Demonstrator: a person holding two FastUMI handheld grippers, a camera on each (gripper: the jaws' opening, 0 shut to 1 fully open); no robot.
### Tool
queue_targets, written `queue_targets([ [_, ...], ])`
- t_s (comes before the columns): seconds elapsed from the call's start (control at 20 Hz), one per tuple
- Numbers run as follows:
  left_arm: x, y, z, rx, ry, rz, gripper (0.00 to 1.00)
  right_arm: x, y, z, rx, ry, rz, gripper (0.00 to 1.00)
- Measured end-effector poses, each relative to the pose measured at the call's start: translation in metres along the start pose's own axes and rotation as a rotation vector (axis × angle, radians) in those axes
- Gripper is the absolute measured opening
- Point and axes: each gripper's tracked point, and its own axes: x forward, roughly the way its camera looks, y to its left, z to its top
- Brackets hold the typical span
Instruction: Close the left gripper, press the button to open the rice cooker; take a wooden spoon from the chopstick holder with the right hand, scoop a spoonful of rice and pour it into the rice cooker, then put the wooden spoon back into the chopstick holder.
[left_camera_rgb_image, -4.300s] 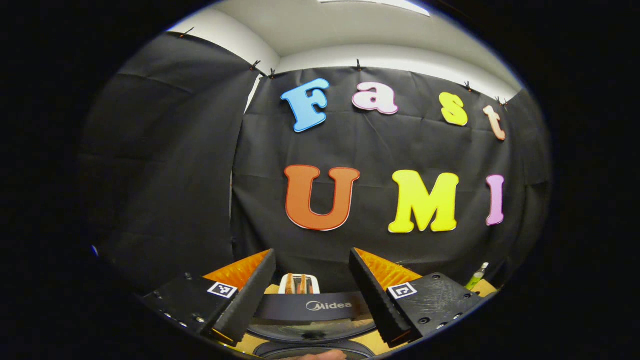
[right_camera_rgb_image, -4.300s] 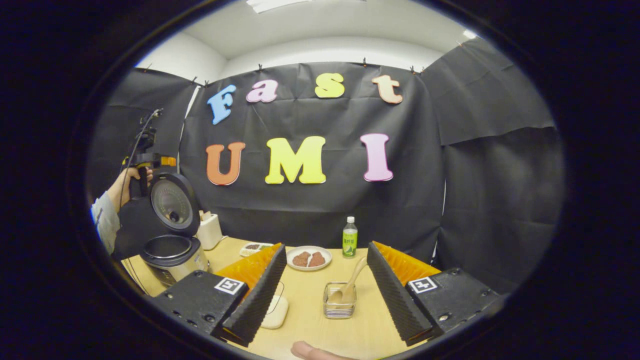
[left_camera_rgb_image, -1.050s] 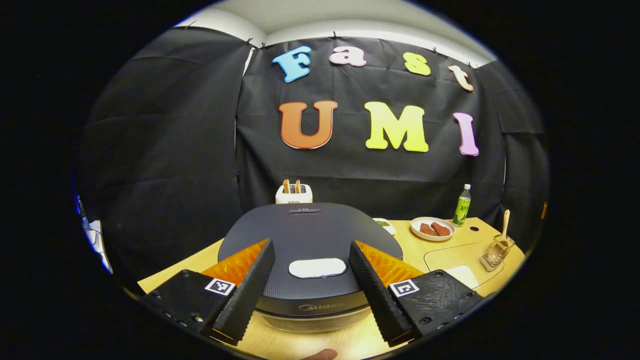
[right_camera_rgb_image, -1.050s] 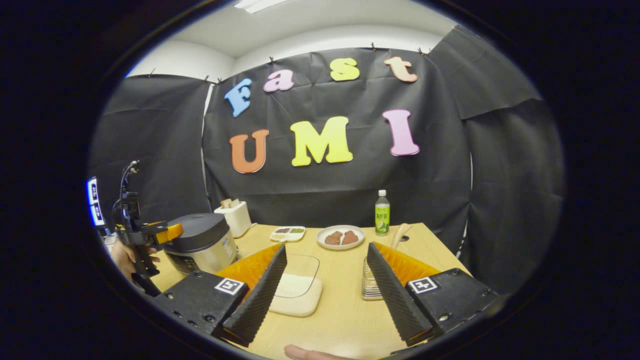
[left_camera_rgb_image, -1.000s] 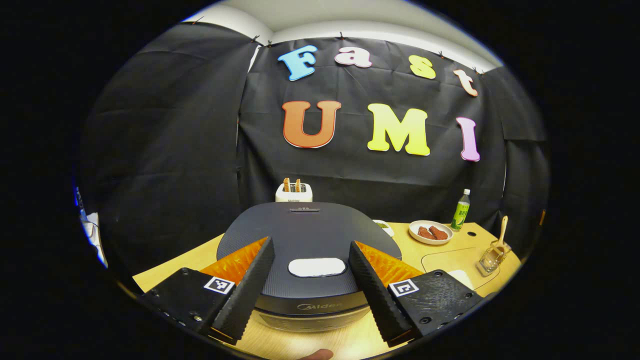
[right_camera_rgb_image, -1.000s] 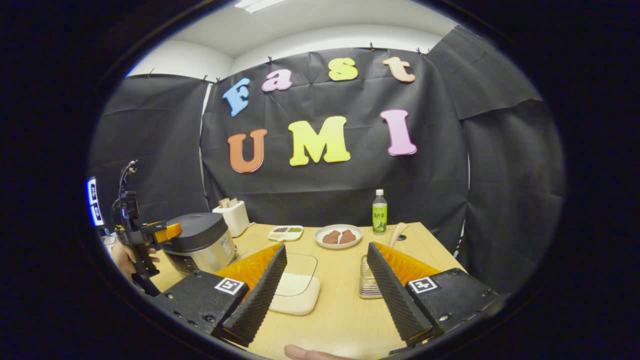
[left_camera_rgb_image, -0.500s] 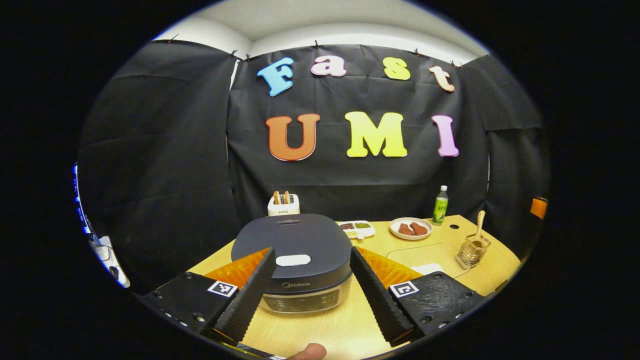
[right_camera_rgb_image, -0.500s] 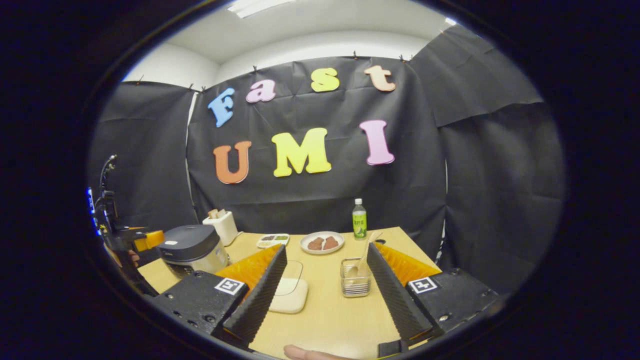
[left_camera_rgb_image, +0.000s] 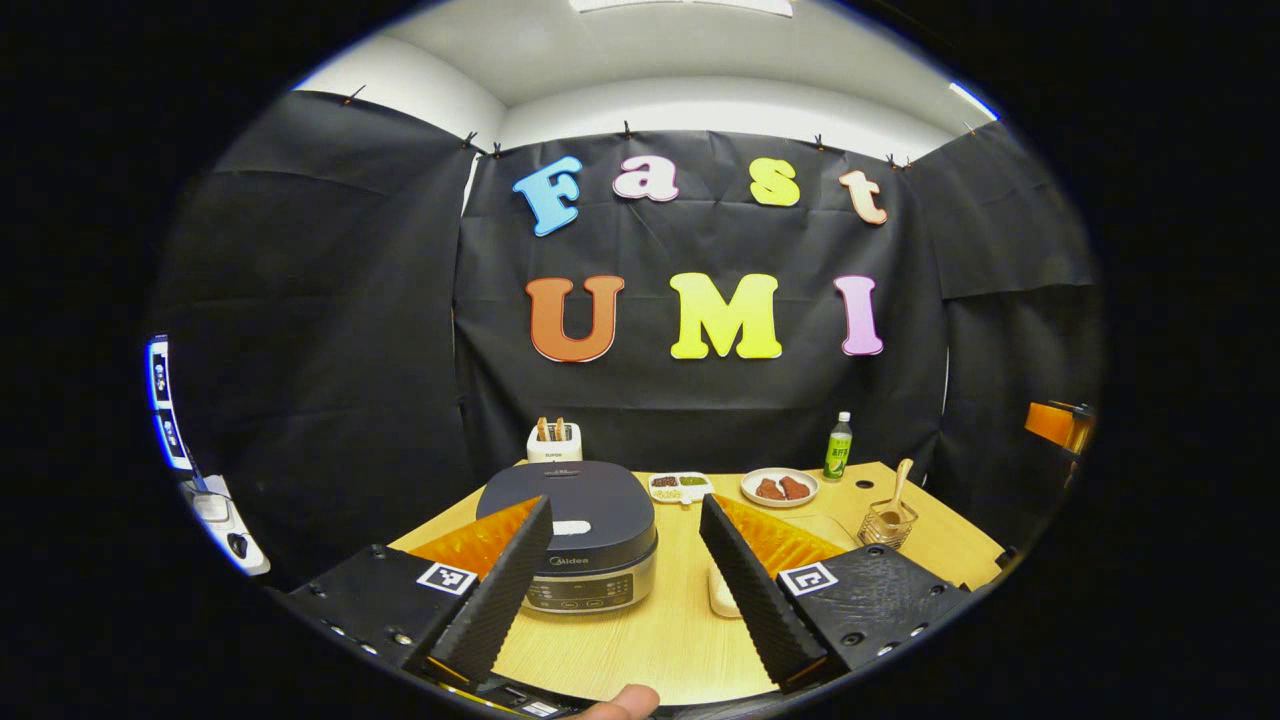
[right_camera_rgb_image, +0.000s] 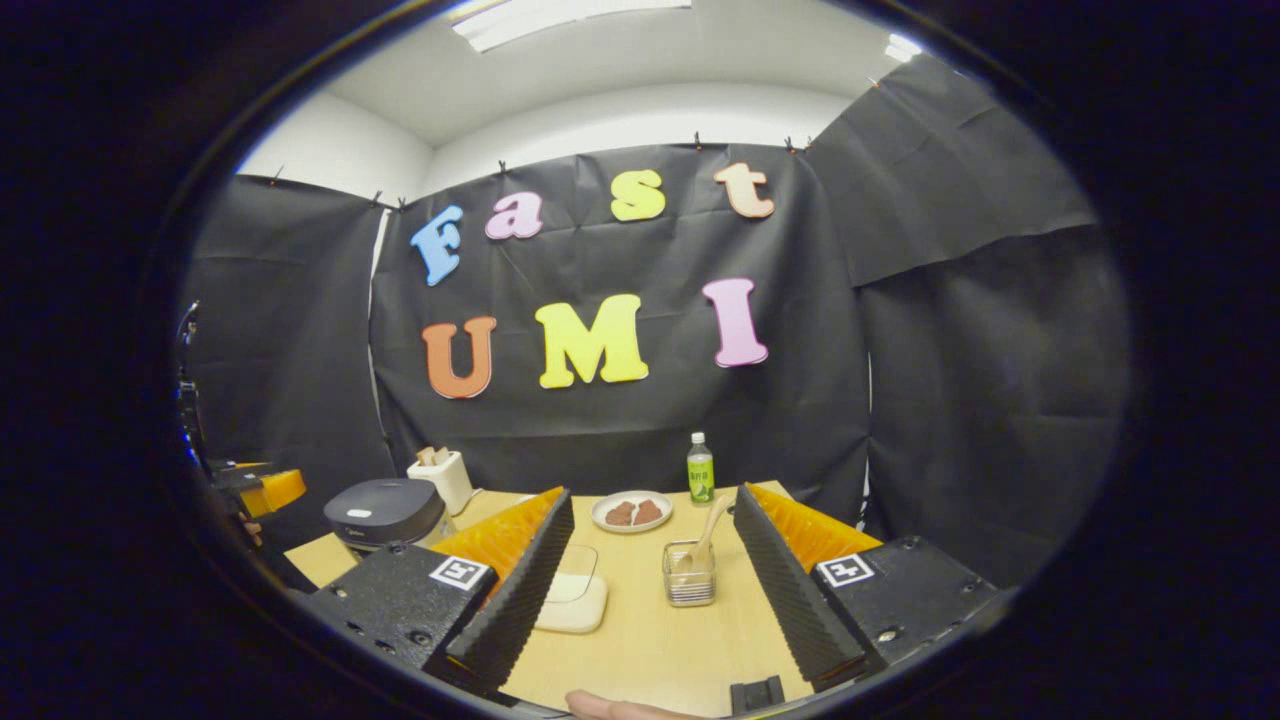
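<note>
The rice cooker (left_camera_rgb_image: 585, 545) stands on the wooden table with its dark lid down and a white button (left_camera_rgb_image: 571, 527) on top. My left gripper (left_camera_rgb_image: 625, 503) hangs open a little in front of the cooker, nothing between its fingers. In the right gripper view the cooker (right_camera_rgb_image: 385, 512) is at the far left. The wooden spoon (right_camera_rgb_image: 710, 530) leans in the wire chopstick holder (right_camera_rgb_image: 688, 582), which stands ahead of my open right gripper (right_camera_rgb_image: 652, 495). A white rice container (right_camera_rgb_image: 572, 598) with a clear lid lies left of the holder. The holder (left_camera_rgb_image: 887, 522) also sits at the table's right.
At the back of the table are a plate of meat (left_camera_rgb_image: 779, 487), a green bottle (left_camera_rgb_image: 838, 446), a small divided dish (left_camera_rgb_image: 677, 487) and a white toaster (left_camera_rgb_image: 553, 442). Bare tabletop (right_camera_rgb_image: 650, 650) lies in front of the holder. A hand holds the left gripper (right_camera_rgb_image: 255, 490) at the left edge.
The cooker's lid, up 4.3 s ago, is down. Both grippers have drawn back from the table, so the cooker and holder look smaller. Both stay open.
</note>
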Motion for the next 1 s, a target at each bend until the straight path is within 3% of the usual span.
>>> queue_targets([
  [0.05, -0.008, -0.001, 0.004, -0.005, -0.006, -0.001, 0.95, -0.006, 0.000, 0.005, -0.005, -0.018, 0.001, 1.00],
  [0.15, -0.025, -0.007, 0.014, -0.015, -0.039, -0.012, 0.95, -0.018, 0.000, 0.009, -0.010, -0.053, -0.008, 0.95],
  [0.25, -0.044, -0.015, 0.023, -0.016, -0.069, -0.038, 0.95, -0.028, -0.001, 0.003, -0.025, -0.054, -0.016, 1.00],
  [0.3, -0.054, -0.018, 0.025, -0.017, -0.079, -0.048, 0.84, -0.033, 0.001, -0.001, -0.040, -0.042, -0.011, 1.00],
  [0.4, -0.071, -0.019, 0.028, -0.012, -0.097, -0.060, 1.00, -0.042, -0.002, -0.006, -0.053, -0.030, -0.024, 0.98],
  [0.45, -0.080, -0.017, 0.031, -0.012, -0.106, -0.057, 1.00, -0.044, -0.003, -0.006, -0.057, -0.031, -0.032, 0.95],
  [0.55, -0.091, -0.011, 0.030, -0.014, -0.115, -0.046, 0.94, -0.055, 0.004, -0.007, -0.075, -0.028, -0.020, 1.00],
  [0.6, -0.096, -0.009, 0.026, -0.012, -0.110, -0.044, 0.84, -0.060, 0.006, -0.006, -0.083, -0.028, -0.019, 0.98],
  [0.7, -0.103, -0.009, 0.019, 0.001, -0.092, -0.052, 0.84, -0.067, 0.003, 0.000, -0.097, -0.038, -0.034, 0.95],
  [0.75, -0.105, -0.008, 0.017, 0.012, -0.090, -0.056, 0.94, -0.071, 0.003, 0.004, -0.103, -0.049, -0.040, 0.95],
  [1.0, -0.111, -0.005, 0.018, 0.034, -0.092, -0.057, 0.95, -0.086, 0.000, 0.013, -0.132, -0.085, -0.073, 1.00],
])
